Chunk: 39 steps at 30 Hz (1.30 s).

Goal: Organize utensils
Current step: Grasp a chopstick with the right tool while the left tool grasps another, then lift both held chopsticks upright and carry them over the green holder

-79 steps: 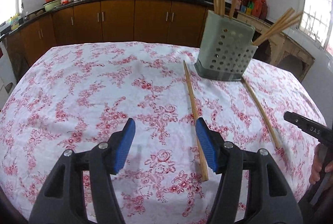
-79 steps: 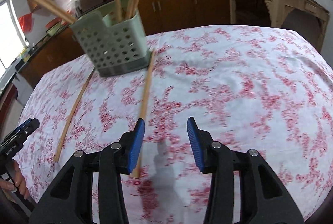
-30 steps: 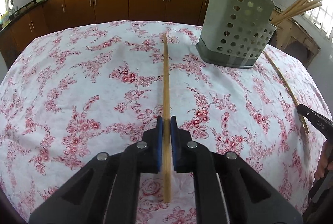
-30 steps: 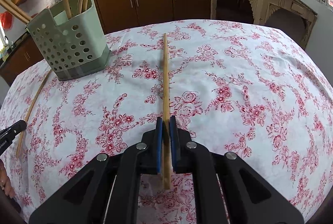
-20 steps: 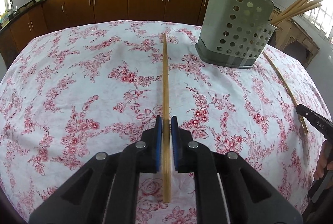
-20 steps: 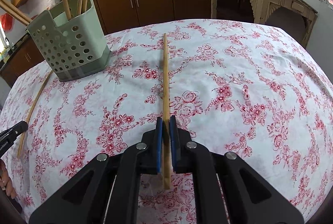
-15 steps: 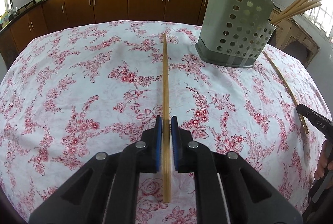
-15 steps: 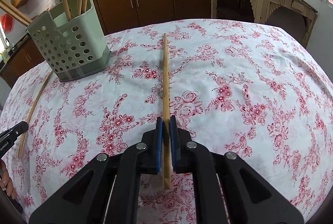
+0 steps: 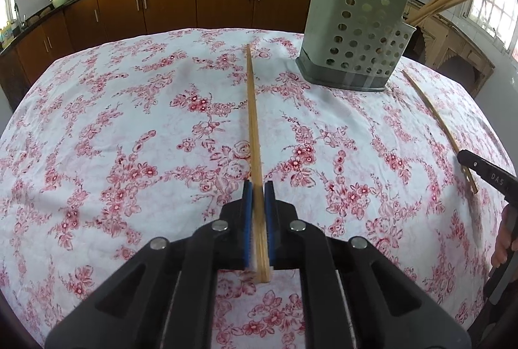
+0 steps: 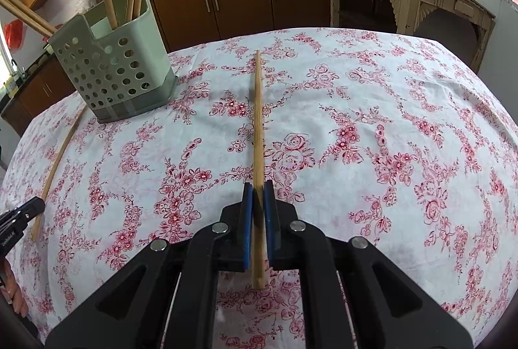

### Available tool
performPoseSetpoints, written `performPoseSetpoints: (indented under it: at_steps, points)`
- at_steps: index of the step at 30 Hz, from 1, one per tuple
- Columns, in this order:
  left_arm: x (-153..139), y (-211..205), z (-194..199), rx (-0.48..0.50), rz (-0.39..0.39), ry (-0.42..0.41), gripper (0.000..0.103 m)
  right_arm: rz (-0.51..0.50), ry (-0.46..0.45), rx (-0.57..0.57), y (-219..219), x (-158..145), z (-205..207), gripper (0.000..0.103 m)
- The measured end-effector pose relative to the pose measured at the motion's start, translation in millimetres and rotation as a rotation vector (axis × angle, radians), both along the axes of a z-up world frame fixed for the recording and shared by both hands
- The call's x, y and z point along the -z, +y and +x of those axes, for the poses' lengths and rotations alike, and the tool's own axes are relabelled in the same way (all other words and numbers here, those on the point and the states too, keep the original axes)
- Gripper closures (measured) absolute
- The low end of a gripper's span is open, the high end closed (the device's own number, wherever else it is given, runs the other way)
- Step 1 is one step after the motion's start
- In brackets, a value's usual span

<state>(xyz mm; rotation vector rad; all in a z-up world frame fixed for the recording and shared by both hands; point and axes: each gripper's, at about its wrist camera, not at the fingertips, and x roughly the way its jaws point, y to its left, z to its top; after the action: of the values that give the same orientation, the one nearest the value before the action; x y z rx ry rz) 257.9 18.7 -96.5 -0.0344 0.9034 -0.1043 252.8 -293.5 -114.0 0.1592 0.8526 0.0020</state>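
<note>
In the left wrist view, the left gripper point(image 9: 258, 196) angles down toward the tablecloth point(image 9: 113, 128), its blue pads pinched on the near end of a chopstick point(image 9: 253, 122). That stick runs straight ahead over the cloth, its far tip left of the holder point(image 9: 356, 38), a pale perforated caddy standing at the far right of the table with several more sticks leaning out of it. The stick's short butt pokes out behind the pads. At the right edge the black tip of the right gripper point(image 9: 485, 172) shows, with fingers point(image 9: 501, 247) of the person's hand wrapped on its handle below. In the right wrist view, the right gripper point(image 10: 258, 196) tilts downward likewise, its pads pressed on a second chopstick point(image 10: 258, 122) near its butt, the shaft pointing away across the cloth, well right of the holder point(image 10: 113, 70). The left gripper's tip point(image 10: 22, 214) appears at the left edge, a fingertip point(image 10: 14, 295) just below it.
</note>
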Motion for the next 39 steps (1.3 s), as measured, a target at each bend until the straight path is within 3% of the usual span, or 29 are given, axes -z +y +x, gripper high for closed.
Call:
performPoseSetpoints:
  at_steps: [9, 18, 27, 39]
  points:
    - [-15.2, 2.9, -12.8, 0.022, 0.004, -0.004, 0.095, 0.02, -0.067, 0.02, -12.0, -21.2, -22.9, 0.095]
    - [-68.9, 9.5, -32.7, 0.041, 0.023, -0.136, 0.095, -0.014, -0.192, 0.028, -20.4, -59.2, -38.4, 0.095]
    - [-119.7, 7.6, -44.3, 0.048, -0.006, -0.284, 0.095, -0.024, -0.323, 0.026, -24.3, -100.4, -48.3, 0.095]
    - [-151.4, 5.3, -36.4, 0.032, -0.039, -0.36, 0.095, -0.011, -0.406, 0.003, -18.4, -133.5, -47.4, 0.095]
